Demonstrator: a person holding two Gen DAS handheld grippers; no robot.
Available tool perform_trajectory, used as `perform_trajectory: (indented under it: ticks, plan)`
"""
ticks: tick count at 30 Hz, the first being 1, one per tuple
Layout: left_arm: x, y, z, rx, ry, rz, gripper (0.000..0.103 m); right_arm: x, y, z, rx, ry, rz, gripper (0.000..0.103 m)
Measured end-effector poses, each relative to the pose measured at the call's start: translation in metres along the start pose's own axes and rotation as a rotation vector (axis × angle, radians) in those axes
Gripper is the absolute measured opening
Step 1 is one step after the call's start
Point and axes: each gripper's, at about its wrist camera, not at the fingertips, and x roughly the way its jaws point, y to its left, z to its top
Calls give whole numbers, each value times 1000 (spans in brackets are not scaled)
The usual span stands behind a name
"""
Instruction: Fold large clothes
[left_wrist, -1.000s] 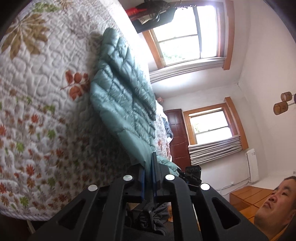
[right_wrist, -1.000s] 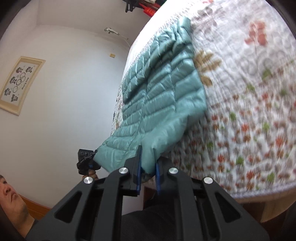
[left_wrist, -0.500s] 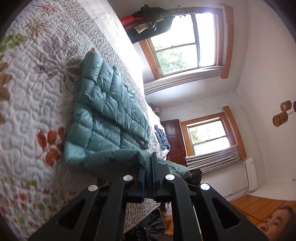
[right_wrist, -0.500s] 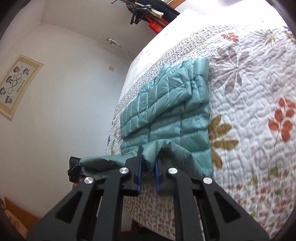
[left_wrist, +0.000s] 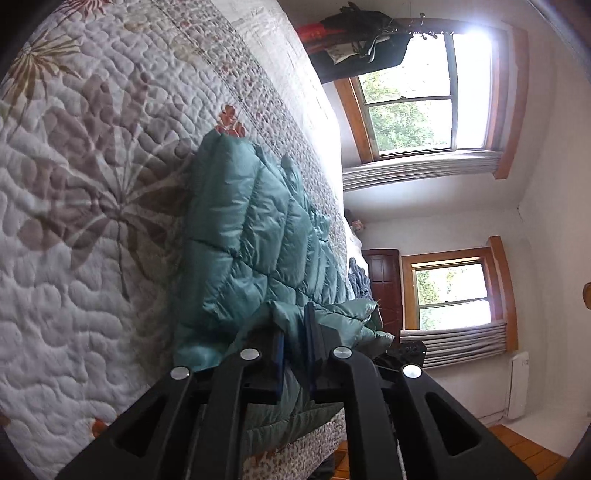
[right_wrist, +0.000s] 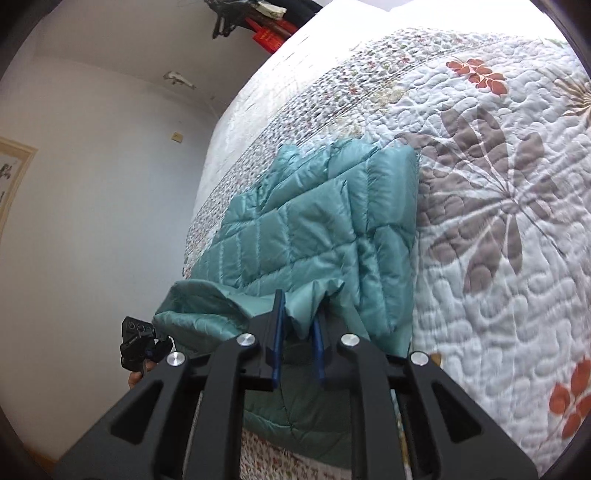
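A teal quilted down jacket (left_wrist: 255, 236) lies on the floral quilted bedspread (left_wrist: 92, 184). Its near hem is lifted and carried over the rest of the jacket. My left gripper (left_wrist: 295, 332) is shut on one corner of that hem. In the right wrist view the same jacket (right_wrist: 325, 221) spreads ahead, and my right gripper (right_wrist: 299, 325) is shut on the other hem corner. The left gripper (right_wrist: 142, 341) also shows there at the lower left, gripped by a hand. The part of the jacket under the raised hem is hidden.
The bedspread (right_wrist: 498, 221) runs wide beyond the jacket. Two wood-framed windows (left_wrist: 413, 99) and a dark door (left_wrist: 382, 280) stand past the bed. Dark clothes (left_wrist: 362, 37) hang near the upper window. A framed picture (right_wrist: 11, 177) hangs on the white wall.
Both grippers have carried the hem up off the bed edge and forward over the jacket, which now looks shorter and doubled. The person's face has left both views.
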Motion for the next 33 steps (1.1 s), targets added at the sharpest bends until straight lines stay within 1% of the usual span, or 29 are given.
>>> perform_trajectory:
  ticks: [1,2,3,4,5,7,8,9,10,11,14,16,18,20,22,24,25,26,27,29,33]
  plan:
    - [1,2,4,-3,-7,7,13,5,-3,6,0,4,2,17]
    - [2,3,7,5,-11,16,18,9,-5,10,1,12,6,25]
    - [2,2,8,21,-19,30,20,10,-7,13,10,16,12,37]
    - [1,0,9,34,-28,36,24,9,-7,16,15,8,22,44]
    - [-1,-3,9,55,-37,34,28,6,-4,17,-2,-7,28,54]
    - [-5,-10,7,114,-54,51,34,-1,2,19,-49,-25,34,55]
    - [-6,-12,6,141,-60,63,41,-2,3,19,-63,-25,40,55]
    - [-8,-15,6,166,-69,77,45,-2,4,20,-77,-27,35,55]
    - [-11,-16,5,193,-87,102,49,-2,5,19,-97,-33,10,55]
    - [-14,-18,5,219,-102,124,50,-1,5,18,-113,-35,-14,55]
    - [-24,-17,5,262,-137,143,53,8,2,15,-144,-24,-69,55]
    - [-22,-16,3,290,-120,168,56,14,0,14,-167,-30,-107,55]
    - [-16,-12,3,285,-92,189,58,21,-4,14,-173,-26,-133,55]
    - [-6,-11,3,294,-56,203,59,29,-8,13,-173,-17,-144,55]
    - [2,-13,2,306,-34,217,59,35,-10,12,-175,-4,-141,51]
    - [7,-15,1,322,-32,231,55,37,-9,9,-185,4,-140,28]
    - [8,-17,1,338,-41,252,35,36,-6,7,-202,-5,-153,25]
    - [9,-19,0,349,-41,267,14,33,-3,4,-216,-24,-171,18]
    - [8,-21,-1,359,-50,279,10,30,0,2,-226,-32,-178,12]
    - [3,-27,-3,381,-81,282,5,22,7,-2,-241,-62,-188,9]
    - [-11,-52,-12,441,-138,246,3,2,22,-6,-267,-114,-181,8]
